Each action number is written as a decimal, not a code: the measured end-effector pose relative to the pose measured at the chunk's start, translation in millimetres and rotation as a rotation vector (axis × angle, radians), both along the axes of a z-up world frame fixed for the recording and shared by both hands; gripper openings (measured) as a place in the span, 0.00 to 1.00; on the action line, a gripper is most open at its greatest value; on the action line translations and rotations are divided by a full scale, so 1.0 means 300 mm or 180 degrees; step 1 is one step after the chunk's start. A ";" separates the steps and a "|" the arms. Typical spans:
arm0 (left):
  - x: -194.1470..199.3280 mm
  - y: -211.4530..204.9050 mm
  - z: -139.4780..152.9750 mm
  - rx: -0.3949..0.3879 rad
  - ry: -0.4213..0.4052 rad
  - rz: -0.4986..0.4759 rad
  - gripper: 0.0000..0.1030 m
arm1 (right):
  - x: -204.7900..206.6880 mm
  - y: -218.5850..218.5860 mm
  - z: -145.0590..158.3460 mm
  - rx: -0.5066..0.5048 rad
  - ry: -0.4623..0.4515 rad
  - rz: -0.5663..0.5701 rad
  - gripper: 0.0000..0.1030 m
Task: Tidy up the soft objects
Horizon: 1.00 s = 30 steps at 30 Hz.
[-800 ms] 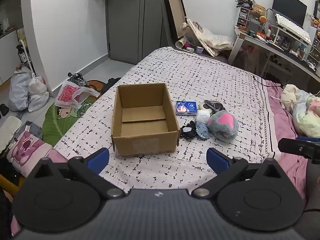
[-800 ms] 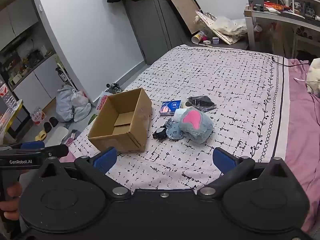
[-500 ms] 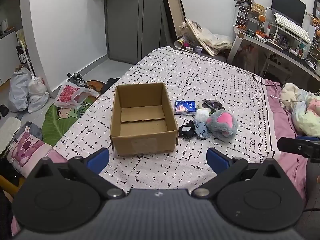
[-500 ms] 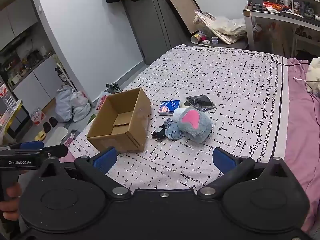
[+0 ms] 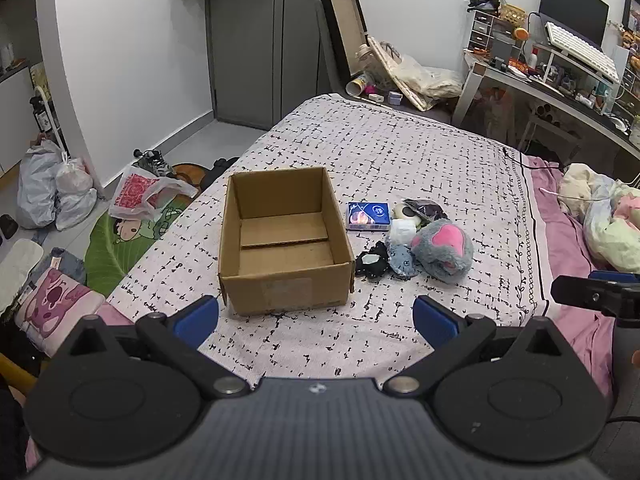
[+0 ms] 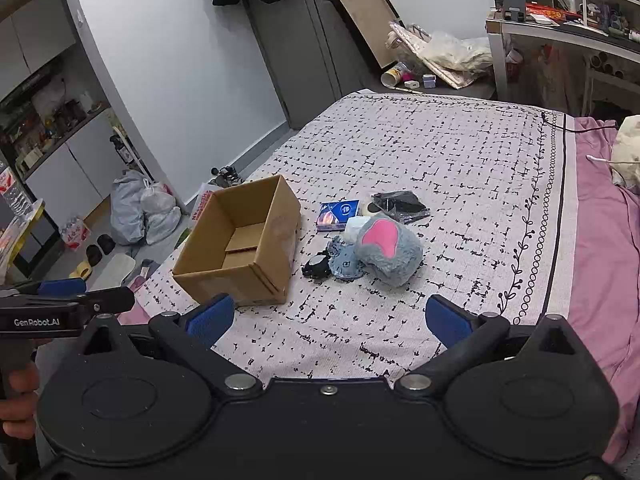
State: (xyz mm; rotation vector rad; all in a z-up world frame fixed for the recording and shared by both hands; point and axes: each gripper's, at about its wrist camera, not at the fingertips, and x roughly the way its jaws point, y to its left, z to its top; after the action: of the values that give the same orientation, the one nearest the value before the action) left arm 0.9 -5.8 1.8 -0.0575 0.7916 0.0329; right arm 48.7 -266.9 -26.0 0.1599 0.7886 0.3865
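An empty open cardboard box (image 5: 280, 240) (image 6: 240, 244) sits on the bed. Right of it lies a small pile: a grey plush with a pink patch (image 5: 442, 250) (image 6: 388, 252), a light blue fabric piece (image 5: 400, 260) (image 6: 342, 260), a black item (image 5: 372, 262) (image 6: 317, 266), a white soft item (image 5: 402, 229) (image 6: 356, 226), a blue packet (image 5: 367, 216) (image 6: 338, 214) and a dark pouch (image 5: 426, 210) (image 6: 398, 202). My left gripper (image 5: 316, 320) is open and empty, short of the box. My right gripper (image 6: 328, 316) is open and empty, short of the pile.
The bed has a white black-patterned cover (image 5: 400, 152) with a pink sheet (image 5: 568, 232) at the right. Bags (image 5: 52, 188), a mat and slippers lie on the floor at the left. A cluttered desk (image 5: 560, 80) stands at the far right. Bedding (image 5: 608, 220) is heaped at the right edge.
Both views have shifted very slightly; the box and pile sit a touch further left in frame. Both grippers stay open and empty.
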 end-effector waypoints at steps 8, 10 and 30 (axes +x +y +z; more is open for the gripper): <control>0.005 -0.023 0.003 0.0036 0.0007 -0.0049 1.00 | 0.001 -0.007 0.006 0.0021 0.0005 -0.0033 1.00; 0.005 -0.026 0.002 0.0034 0.0009 -0.0063 1.00 | -0.001 -0.008 0.007 0.0024 -0.0003 -0.0035 1.00; 0.012 -0.023 0.010 0.0064 0.0038 -0.0059 1.00 | 0.001 -0.016 0.005 0.0033 -0.0014 -0.0061 1.00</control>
State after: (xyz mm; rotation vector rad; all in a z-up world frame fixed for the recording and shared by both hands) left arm 4.6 -12.7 4.8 -0.0309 0.8036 0.0238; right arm 49.1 -271.7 -24.5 0.1762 0.7804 0.3728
